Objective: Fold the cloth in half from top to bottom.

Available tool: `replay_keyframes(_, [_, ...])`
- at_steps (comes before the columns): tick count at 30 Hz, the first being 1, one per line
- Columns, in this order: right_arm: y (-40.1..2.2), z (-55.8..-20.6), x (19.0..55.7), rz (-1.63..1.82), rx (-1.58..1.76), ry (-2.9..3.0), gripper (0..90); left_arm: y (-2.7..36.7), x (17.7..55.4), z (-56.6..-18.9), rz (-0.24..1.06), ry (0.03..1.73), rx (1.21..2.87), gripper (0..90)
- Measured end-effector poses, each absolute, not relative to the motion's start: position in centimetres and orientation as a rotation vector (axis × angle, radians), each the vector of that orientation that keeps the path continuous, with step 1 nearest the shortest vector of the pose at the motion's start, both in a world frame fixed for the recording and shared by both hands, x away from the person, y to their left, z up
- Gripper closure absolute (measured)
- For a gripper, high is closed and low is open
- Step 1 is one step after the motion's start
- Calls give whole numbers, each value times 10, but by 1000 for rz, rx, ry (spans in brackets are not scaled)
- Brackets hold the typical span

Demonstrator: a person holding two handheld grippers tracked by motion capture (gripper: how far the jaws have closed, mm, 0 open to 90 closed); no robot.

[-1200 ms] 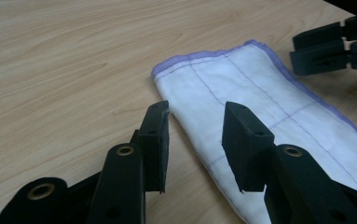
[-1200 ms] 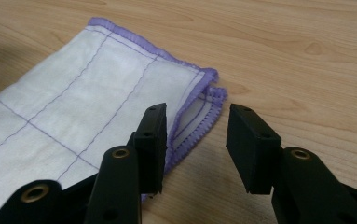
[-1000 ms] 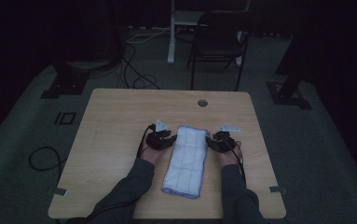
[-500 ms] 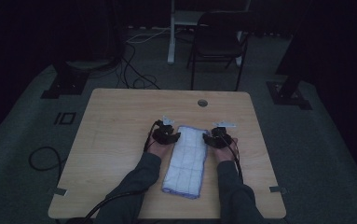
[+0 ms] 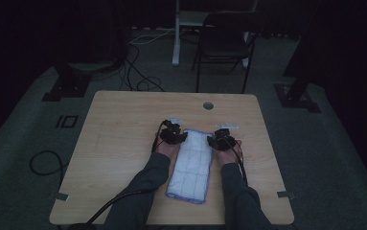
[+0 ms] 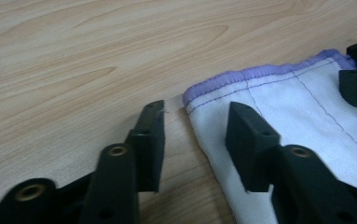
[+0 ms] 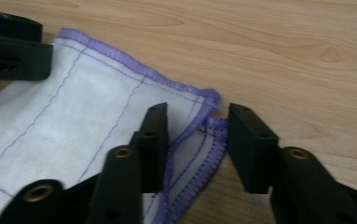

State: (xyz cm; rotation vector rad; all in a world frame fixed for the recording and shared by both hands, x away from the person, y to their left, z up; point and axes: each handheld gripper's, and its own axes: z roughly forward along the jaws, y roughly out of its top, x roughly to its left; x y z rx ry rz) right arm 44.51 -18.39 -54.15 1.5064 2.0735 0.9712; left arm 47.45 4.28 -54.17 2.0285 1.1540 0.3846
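- The folded white cloth [image 5: 190,165] with purple stitched hems is lying lengthwise on the wooden bench [image 5: 119,143], between the person's two forearms, its far short edge pointing away from the person.
- The left tool [image 6: 194,122] is straddling the cloth's far left corner: one jaw is standing over bare wood, the other over the fabric. The jaws, which have just been closing a little, are spread apart and not pressing on the hem.
- The right tool [image 7: 197,125] is straddling the far right corner, where two hemmed layers are showing. Its jaws have also just been closing, yet they are released, gripping nothing.
- This mirrored placement is judged to be preparing a simultaneous pinch of both far corners, probably for another fold toward the person.
- A cable port [image 5: 208,105] is sitting well beyond the cloth; a chair [image 5: 224,43] is standing on the floor past the bench. Neither is obstructing the work.
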Motion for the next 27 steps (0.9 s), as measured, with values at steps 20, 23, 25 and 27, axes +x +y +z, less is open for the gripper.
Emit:
replay_keyframes(20, [-174, -539, 464, 996, 1483, 2149, 833, 46, 476, -537, 349, 1164, 2076, 883])
replay_keyframes(23, [-173, -539, 466, 994, 1484, 2148, 835, 46, 477, -537, 350, 1170, 2078, 887])
replay_keyframes(25, [-172, -539, 468, 990, 1482, 2147, 836, 47, 478, -536, 354, 1171, 2081, 889])
replay_keyframes(27, [-171, -539, 469, 989, 1483, 2146, 836, 47, 479, -536, 358, 1174, 2080, 891])
